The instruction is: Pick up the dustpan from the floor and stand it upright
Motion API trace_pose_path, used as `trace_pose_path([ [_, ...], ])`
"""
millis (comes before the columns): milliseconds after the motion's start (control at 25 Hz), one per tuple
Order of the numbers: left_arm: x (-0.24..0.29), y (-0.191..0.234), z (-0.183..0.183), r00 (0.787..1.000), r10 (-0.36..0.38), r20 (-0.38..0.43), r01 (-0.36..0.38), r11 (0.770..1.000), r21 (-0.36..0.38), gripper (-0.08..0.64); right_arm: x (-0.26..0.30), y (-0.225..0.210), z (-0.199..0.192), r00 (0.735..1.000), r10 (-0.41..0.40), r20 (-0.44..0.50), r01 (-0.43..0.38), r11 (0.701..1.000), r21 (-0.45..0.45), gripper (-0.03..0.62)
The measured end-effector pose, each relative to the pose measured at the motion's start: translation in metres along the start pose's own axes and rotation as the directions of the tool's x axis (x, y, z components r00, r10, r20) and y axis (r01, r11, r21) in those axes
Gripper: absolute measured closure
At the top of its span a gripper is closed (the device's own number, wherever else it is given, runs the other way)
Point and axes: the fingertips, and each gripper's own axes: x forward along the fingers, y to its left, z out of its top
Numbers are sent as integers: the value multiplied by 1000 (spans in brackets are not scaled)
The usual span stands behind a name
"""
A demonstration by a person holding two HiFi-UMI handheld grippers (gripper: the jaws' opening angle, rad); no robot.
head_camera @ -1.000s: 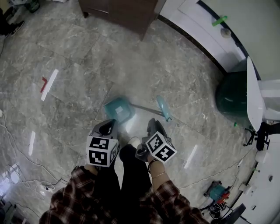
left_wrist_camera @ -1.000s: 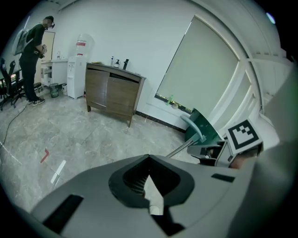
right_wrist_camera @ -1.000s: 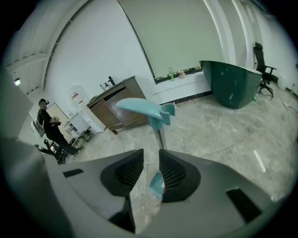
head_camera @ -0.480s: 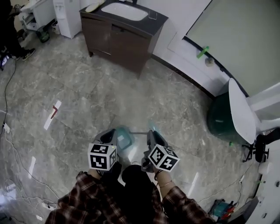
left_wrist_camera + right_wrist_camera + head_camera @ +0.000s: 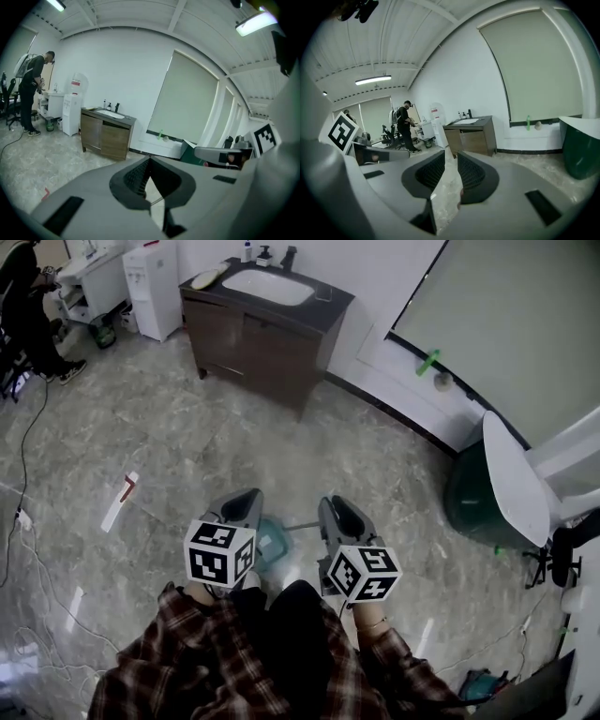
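Dustpan (image 5: 272, 542) is lying on the floor (image 5: 187, 446) at lower centre of the head view, half hidden between the grippers. Left gripper (image 5: 247, 502) is sitting with jaws pinched together on nothing; right gripper (image 5: 338, 510) is showing a modest gap, also empty (both well above the pan). Opening the left, then reaching down for the thin rod (image 5: 302, 524) and tilting up slowly is looking wisest.

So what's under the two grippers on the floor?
A teal dustpan lies on the floor, thin handle pointing right. The right gripper hides the handle's end; the left gripper hides part of the pan.
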Motion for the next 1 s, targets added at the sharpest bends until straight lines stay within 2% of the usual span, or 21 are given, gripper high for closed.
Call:
trace_pose_path([
  [200,-20,-18,17,998,-21,63,21,1000,5,558,-13,27,19,996,76,49,-74,997,-37,502],
  [320,-26,-27,15,997,-25,79,25,1000,8,558,-16,37,17,992,107,63,-105,994,-26,578],
  [480,-35,-33,7,996,-22,86,21,1000,11,558,-15,50,11,988,142,54,-141,990,-16,580],
  [720,-46,-26,-9,997,-3,81,2,1000,7,560,-12,75,6,986,168,7,-166,977,-130,581],
  [1000,-54,-8,-13,995,18,98,-17,1000,-13,558,-9,94,0,982,189,-14,-189,969,-161,581],
])
